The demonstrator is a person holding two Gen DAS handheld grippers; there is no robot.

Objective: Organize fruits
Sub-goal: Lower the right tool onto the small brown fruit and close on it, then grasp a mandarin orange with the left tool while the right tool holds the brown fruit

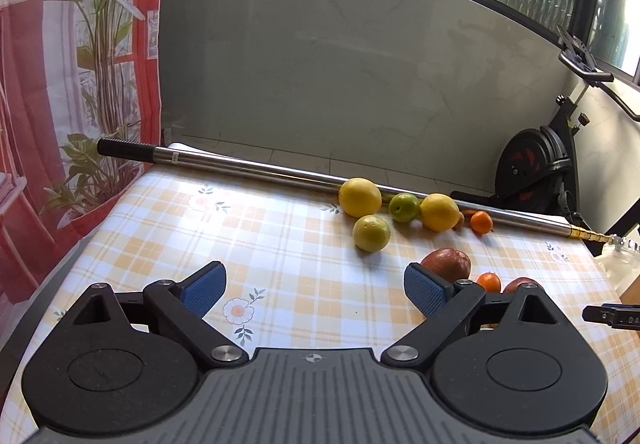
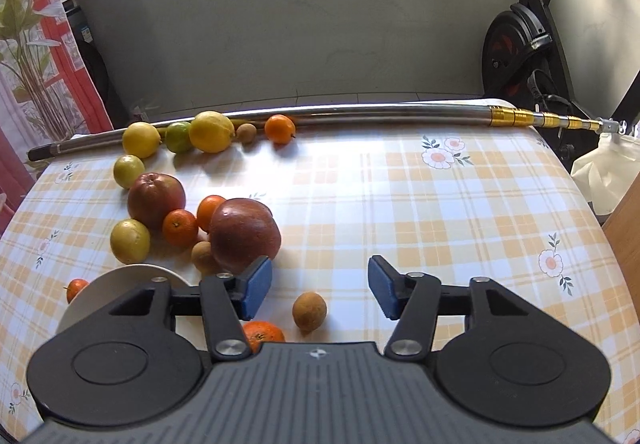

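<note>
Many fruits (image 2: 244,234) crowd the table (image 2: 440,212) before a pole (image 2: 360,112).

Along the far edge of the checked, flower-printed tablecloth (image 2: 400,204): a long steel telescopic pole (image 2: 360,111). Just before the pole, toward the left: a row of two yellow lemons (image 2: 211,132), a green lime (image 2: 178,136) between them, a small brown round fruit (image 2: 245,133) and a small orange mandarin (image 2: 280,129). Nearer, a cluster: two dark red apples (image 2: 244,234) with mandarins (image 2: 180,228) between. Left of the right gripper (image 2: 320,288): a round white plate (image 2: 100,284). Between its fingers, on the cloth: a brown round fruit (image 2: 309,311).
</note>
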